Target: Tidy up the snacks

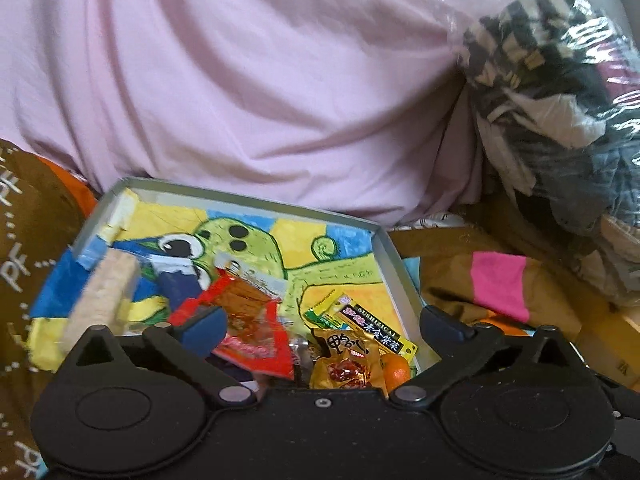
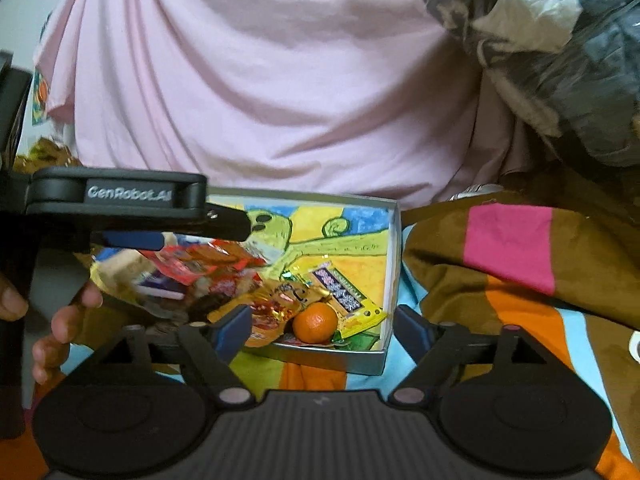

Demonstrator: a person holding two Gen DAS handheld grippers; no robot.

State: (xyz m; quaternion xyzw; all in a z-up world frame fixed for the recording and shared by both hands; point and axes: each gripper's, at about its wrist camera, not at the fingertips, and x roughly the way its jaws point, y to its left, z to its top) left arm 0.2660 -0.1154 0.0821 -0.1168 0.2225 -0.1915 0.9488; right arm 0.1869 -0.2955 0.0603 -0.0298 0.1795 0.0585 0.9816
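A shallow grey box with a bright cartoon drawing on its floor holds several snacks: a red packet, a gold packet, a yellow and black seaweed packet, a small orange and a pale wafer bar. My left gripper is open and empty just above the snacks; it also shows from the side in the right wrist view. My right gripper is open and empty at the box's near edge.
The box lies on a brown, orange, pink and blue blanket. A big pink pillow rises right behind it. A clear plastic bag of clothes bulges at the upper right. The person's fingers hold the left gripper's handle.
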